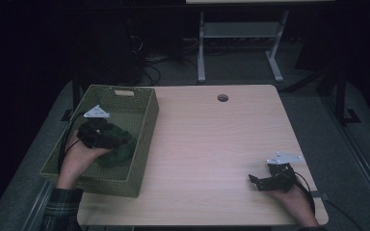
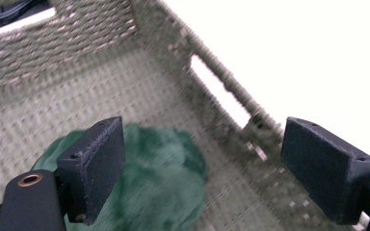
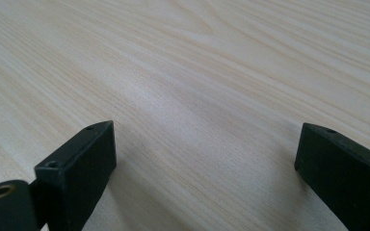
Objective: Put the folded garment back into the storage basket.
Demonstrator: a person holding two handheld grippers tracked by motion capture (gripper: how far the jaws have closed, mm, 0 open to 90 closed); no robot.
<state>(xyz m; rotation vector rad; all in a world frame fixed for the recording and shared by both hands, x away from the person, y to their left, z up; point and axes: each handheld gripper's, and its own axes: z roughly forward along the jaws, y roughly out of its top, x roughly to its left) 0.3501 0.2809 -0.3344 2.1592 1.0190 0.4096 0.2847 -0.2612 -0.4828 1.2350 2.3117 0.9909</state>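
Crumpled dark-green fuzzy cloth (image 2: 159, 178) on woven basket (image 2: 77, 86) floor

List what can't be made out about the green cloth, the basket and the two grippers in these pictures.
- Green cloth: the left gripper view blurs it and its lower part is cut off; in the high view the left gripper covers part of it.
- Basket: its floor under the cloth is hidden in both views.
- Right gripper: too small and dark in the high view to make out its fingers.
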